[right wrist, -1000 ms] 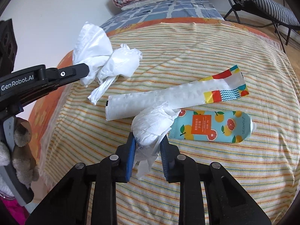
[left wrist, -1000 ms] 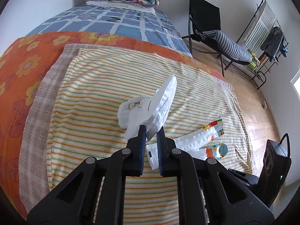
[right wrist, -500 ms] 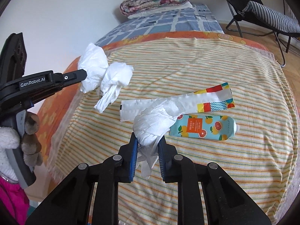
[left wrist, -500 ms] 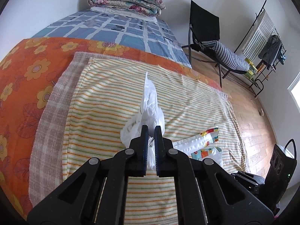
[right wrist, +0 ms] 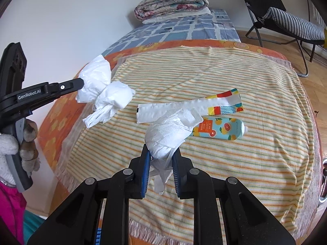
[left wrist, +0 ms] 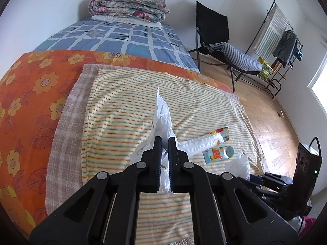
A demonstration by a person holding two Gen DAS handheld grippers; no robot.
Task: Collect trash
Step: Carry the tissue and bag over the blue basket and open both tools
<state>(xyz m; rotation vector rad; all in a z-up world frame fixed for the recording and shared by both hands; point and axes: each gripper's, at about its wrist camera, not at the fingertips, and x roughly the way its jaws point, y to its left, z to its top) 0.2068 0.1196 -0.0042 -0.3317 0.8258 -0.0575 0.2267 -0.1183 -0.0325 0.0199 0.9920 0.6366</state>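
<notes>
Nearest me, the right tongs (right wrist: 160,159) are clenched on a crumpled white tissue wad (right wrist: 167,134), held up off the bed w/ a loose tail dangling below the jaws. Off to the side the left tongs (left wrist: 165,145) pinch a white plastic bag (left wrist: 162,118), bunched, also lifted clear of the striped blanket (left wrist: 122,110).

Both pieces look secure, so the step in hand is prob. carrying them off to wherever the trash goes; no bin shows in either view. Best to keep the squeeze steady and lift straight before swinging, since thin plastic & tissue slip out easily, esp. that hanging tail.

Still lying on the blanket just past the tissue: a long white wrapper (right wrist: 184,107) w/ a colourful end, and touching or nearly touching it, a fruit-print tube (right wrist: 220,129). Those are left to collect.

Room to move: blanket edge and fringe sit close under the tongs, wood floor (left wrist: 271,126) open on the right. Farther back, a black chair (left wrist: 216,38), a drying rack (left wrist: 282,32), and a folded quilt (left wrist: 128,8) at the bed's far end.
</notes>
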